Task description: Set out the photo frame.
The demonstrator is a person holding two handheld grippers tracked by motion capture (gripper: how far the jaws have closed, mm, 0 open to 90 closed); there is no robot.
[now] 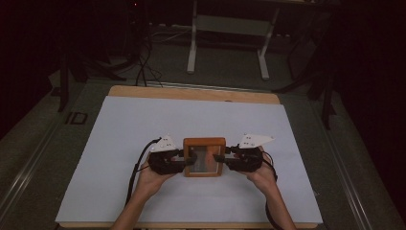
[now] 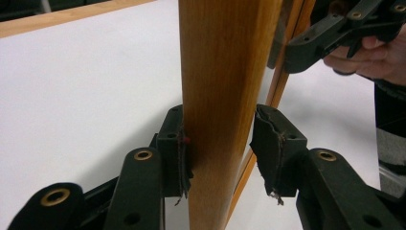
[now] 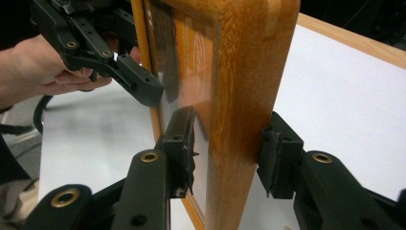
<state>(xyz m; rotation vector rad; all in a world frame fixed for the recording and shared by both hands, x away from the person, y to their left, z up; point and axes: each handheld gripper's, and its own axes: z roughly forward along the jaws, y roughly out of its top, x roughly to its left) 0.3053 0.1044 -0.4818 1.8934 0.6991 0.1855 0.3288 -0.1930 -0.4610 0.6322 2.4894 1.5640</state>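
Where one wooden frame [image 1: 204, 142] stands on one white table [image 1: 124, 129], two tongs, left tongs [image 1: 187, 161] apparently and right tongs [image 1: 219, 157] clamping its sides

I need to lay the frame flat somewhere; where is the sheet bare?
The white sheet is bare on the far side of the wooden frame, and out to its left and right edges beyond each hand. The middle near strip is crowded: left gripper and right gripper flank the frame.

Dim lab: cables [image 1: 143, 62], bare desk frame [image 1: 230, 38]
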